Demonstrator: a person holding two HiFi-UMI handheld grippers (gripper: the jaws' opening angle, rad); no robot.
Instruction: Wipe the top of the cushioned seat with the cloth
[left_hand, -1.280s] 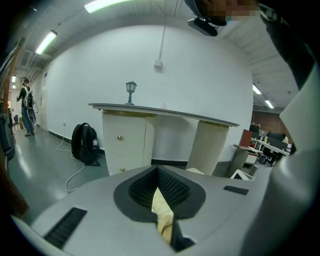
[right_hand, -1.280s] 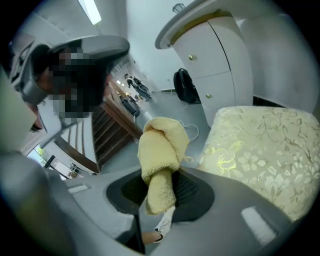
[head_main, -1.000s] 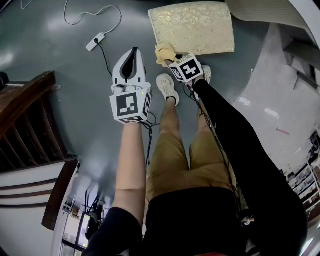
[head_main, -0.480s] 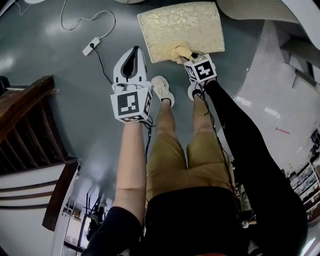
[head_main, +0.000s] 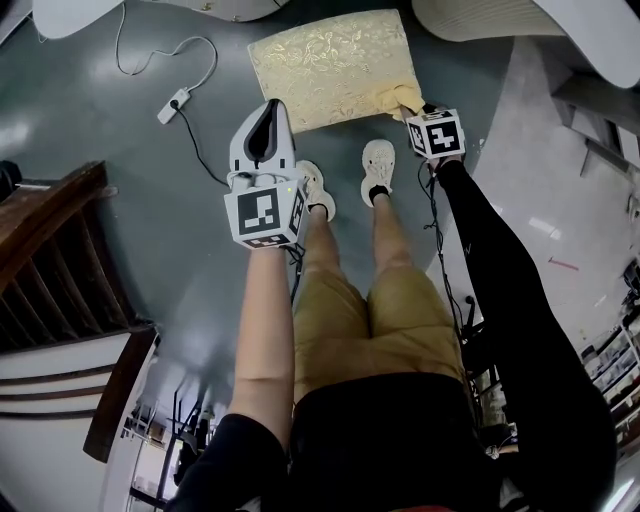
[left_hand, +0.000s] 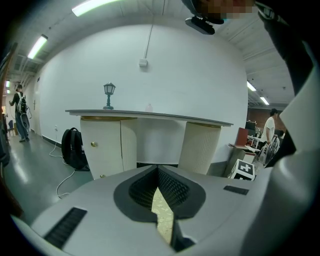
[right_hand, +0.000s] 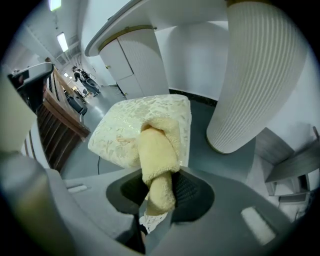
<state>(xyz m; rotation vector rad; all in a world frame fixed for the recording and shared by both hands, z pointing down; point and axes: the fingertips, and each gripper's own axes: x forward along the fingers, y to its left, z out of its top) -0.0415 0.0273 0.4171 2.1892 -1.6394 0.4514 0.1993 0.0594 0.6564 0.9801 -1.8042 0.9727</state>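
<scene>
The cushioned seat (head_main: 330, 65) is a cream square with a gold leaf pattern, standing on the grey floor ahead of the person's feet. My right gripper (head_main: 412, 106) is shut on a rolled yellow cloth (head_main: 398, 96) that rests on the seat's near right corner. In the right gripper view the cloth (right_hand: 157, 155) sticks out from between the jaws of my right gripper (right_hand: 159, 187) onto the seat (right_hand: 122, 130). My left gripper (head_main: 266, 118) hangs above the floor left of the seat, shut and holding nothing. A strip of the seat shows through its jaw slit (left_hand: 161, 210).
A white power strip with cable (head_main: 172, 99) lies on the floor at the left. Dark wooden stairs (head_main: 50, 250) run along the left edge. A ribbed white counter pillar (right_hand: 260, 75) stands close to the right of the seat. The person's shoes (head_main: 378, 170) stand just before the seat.
The right gripper has slid the cloth rightward along the seat's near edge, from the left corner to the right corner. The left gripper has stayed shut and about level.
</scene>
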